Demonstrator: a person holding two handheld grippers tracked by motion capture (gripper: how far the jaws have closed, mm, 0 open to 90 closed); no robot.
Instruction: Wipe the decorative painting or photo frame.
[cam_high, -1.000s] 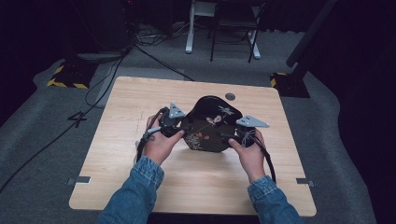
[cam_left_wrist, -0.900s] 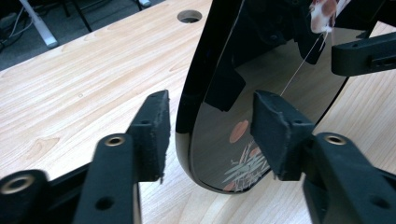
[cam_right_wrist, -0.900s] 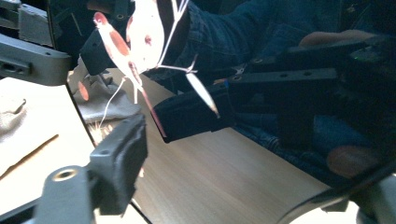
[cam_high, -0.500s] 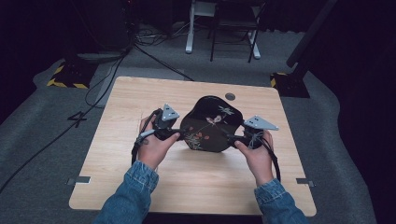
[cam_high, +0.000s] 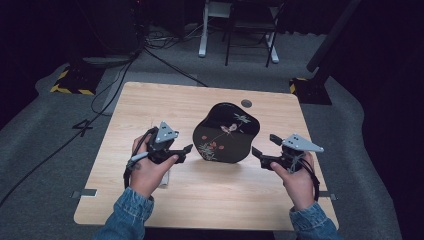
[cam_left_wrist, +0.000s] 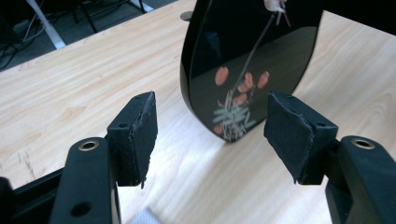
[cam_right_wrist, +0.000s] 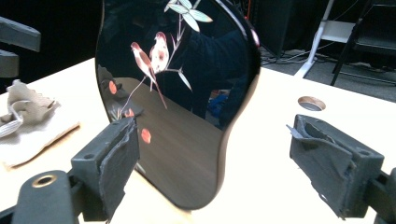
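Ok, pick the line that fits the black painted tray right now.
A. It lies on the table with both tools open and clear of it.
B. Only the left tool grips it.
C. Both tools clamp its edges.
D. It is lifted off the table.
A: the black painted tray rests on the table, with the left tool and right tool open beside it, neither touching.

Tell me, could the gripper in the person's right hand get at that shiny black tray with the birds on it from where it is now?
Probably yes. The right gripper has open jaws facing the black tray, with bare table between them.
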